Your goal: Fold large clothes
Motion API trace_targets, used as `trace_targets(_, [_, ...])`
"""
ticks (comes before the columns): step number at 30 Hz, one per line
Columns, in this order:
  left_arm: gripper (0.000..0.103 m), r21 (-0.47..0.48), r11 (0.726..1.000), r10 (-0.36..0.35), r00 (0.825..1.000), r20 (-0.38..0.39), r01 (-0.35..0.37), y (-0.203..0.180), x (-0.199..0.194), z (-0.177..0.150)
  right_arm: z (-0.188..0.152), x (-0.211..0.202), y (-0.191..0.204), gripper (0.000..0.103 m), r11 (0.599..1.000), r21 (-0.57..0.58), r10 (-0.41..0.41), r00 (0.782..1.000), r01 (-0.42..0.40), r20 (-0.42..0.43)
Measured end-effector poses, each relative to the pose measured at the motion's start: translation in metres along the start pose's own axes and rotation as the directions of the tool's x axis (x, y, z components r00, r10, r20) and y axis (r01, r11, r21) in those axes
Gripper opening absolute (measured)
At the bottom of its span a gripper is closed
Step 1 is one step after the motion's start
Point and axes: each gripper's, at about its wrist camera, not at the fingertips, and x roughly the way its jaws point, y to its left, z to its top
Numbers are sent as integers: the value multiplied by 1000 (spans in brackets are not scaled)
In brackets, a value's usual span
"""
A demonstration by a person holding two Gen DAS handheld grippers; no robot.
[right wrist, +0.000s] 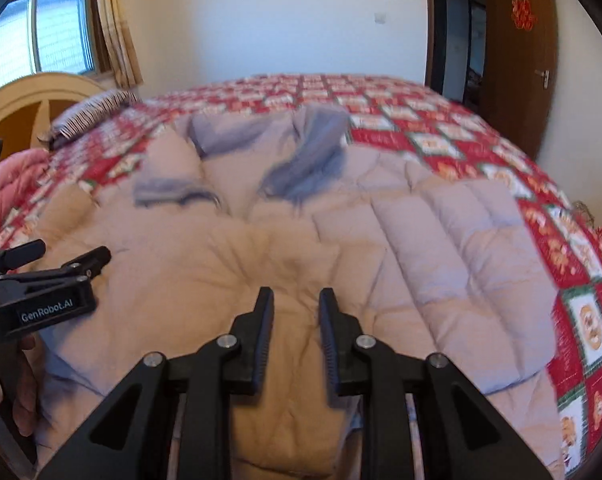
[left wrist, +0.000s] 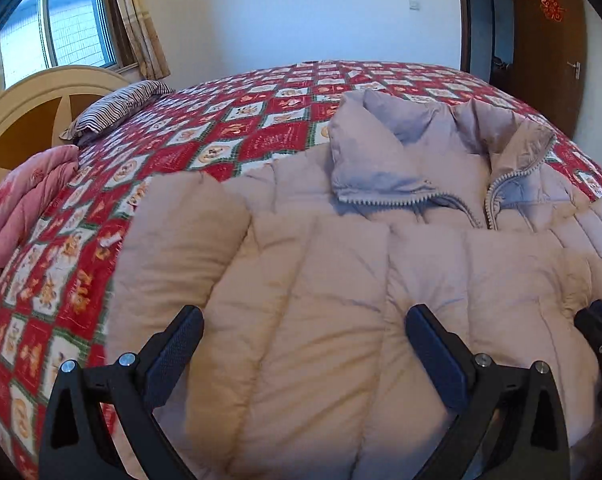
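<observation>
A pale beige quilted down jacket (left wrist: 301,280) lies spread flat on the bed (left wrist: 261,92), which is covered by a red, white and green checked quilt (right wrist: 481,140) printed with small figures. The jacket's collar (left wrist: 441,160) points toward the far side of the bed, its zip partly undone and the grey lining turned out. Beyond the jacket, near the cream and brown headboard (left wrist: 33,108), a striped pillow (left wrist: 117,104) rests on the quilt, and a pink folded blanket (left wrist: 25,200) sits just beside the headboard. Behind the headboard a window (right wrist: 41,32) with tan curtains (left wrist: 141,28) lets in daylight; the far wall is plain white, and a brown wooden door (right wrist: 517,52) with a red paper ornament stands past the foot of the bed. The left gripper (left wrist: 305,344) hovers over the jacket's near hem with its fingers spread wide, grasping nothing. The right gripper (right wrist: 295,320) has its fingers drawn close together, pinching a raised fold of the jacket's fabric between the pads.
</observation>
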Motion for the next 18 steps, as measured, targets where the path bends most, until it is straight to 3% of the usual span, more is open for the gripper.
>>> trace_targets(11, [102, -14, 1000, -10, 1000, -4, 10, -1, 10, -6, -10, 8, -4, 26, 1000, -7, 14, 1000, -14, -26])
trace_targets(18, [102, -8, 1000, -4, 1000, -11, 4, -2, 12, -7, -9, 12, 4, 26, 999, -41, -30, 999, 29, -34])
